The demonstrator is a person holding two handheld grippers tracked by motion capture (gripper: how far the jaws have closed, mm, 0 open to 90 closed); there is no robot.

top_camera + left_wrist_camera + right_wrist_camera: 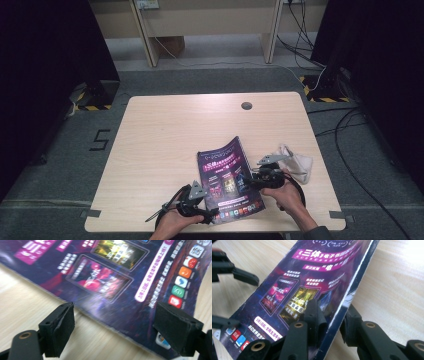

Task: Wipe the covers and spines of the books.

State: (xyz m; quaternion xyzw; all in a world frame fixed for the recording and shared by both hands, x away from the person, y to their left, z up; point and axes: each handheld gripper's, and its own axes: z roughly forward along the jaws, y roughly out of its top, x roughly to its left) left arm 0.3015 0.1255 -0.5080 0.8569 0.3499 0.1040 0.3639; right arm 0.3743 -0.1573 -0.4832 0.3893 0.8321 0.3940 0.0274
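Note:
A purple magazine [227,172] lies near the front of the wooden table [160,145], its glossy cover facing up [112,277]. My right gripper [248,182] is shut on the magazine's right edge [312,272], with one jaw on the cover and the other under the edge, which is lifted a little off the table. My right gripper [332,315] shows this clamp up close. My left gripper [211,215] stands open at the magazine's front left corner. Its jaws [115,308] are wide apart and press on nothing, one over the wood and one over the cover's corner.
A crumpled white cloth [298,166] lies on the table just right of my right gripper. A round cable hole [246,105] sits near the far edge. The table's front edge runs close under both hands.

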